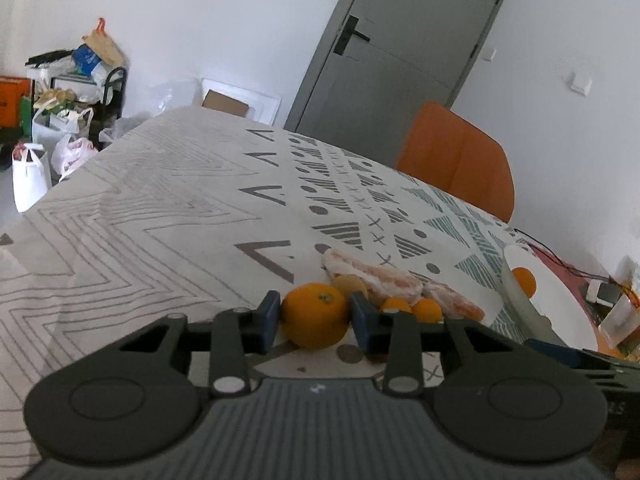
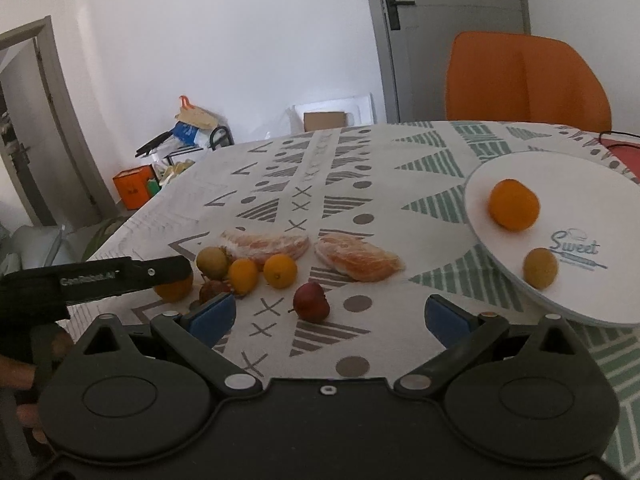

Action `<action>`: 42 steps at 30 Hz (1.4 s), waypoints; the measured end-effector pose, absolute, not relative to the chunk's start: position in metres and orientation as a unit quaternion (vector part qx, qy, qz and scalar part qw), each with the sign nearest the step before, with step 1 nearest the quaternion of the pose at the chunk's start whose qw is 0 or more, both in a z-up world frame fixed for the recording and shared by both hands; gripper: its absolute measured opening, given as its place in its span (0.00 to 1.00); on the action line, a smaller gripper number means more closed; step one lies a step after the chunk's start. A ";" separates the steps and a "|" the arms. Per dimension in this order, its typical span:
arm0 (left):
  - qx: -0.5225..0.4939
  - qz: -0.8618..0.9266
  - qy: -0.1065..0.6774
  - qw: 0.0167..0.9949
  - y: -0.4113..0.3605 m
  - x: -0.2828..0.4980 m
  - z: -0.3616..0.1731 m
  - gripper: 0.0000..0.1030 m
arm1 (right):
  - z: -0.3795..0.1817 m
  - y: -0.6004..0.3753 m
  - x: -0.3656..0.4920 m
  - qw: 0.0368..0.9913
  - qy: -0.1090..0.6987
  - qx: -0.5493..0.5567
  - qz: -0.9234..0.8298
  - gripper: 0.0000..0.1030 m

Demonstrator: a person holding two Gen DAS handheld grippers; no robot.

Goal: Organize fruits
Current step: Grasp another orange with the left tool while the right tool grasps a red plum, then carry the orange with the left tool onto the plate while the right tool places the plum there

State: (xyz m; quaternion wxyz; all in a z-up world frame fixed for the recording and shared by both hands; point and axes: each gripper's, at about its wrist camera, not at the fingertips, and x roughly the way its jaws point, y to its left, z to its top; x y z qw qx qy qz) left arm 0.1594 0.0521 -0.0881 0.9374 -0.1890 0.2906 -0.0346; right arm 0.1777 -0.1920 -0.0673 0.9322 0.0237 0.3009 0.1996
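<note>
Covering the whole work surface, the patterned tablecloth (image 2: 280, 168) carries everything in play, with an orange chair (image 2: 524, 80) pushed in at its far side. Next in size is the white plate (image 2: 580, 208) on the right of the table, already holding one orange fruit (image 2: 514, 204) and a small yellowish fruit (image 2: 540, 268), so the sorting looks partly done. Still loose on the cloth, well apart from the plate, lie two peeled citrus segments (image 2: 356, 258), a dark red fruit (image 2: 311, 302) and a cluster of small round fruits (image 2: 244, 274).

At the left edge of that cluster, the left gripper (image 1: 314, 314) has its blue pads set against both sides of an orange (image 1: 314, 316), which appears to sit on the cloth rather than lifted. The step in hand, by my reading, is the pickup of this orange.

Facing the red fruit, the right gripper (image 2: 328, 316) stands with its jaws wide apart and nothing between them.

Next, the left hand likely needs a firm, centred hold before lifting, then a carry across to the plate that clears the neighbouring fruits and the right tool.
</note>
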 end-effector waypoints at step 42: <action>-0.120 -0.064 0.273 0.952 -0.002 0.162 -0.044 0.36 | -0.047 -0.293 0.161 0.953 0.255 0.104 0.129 0.20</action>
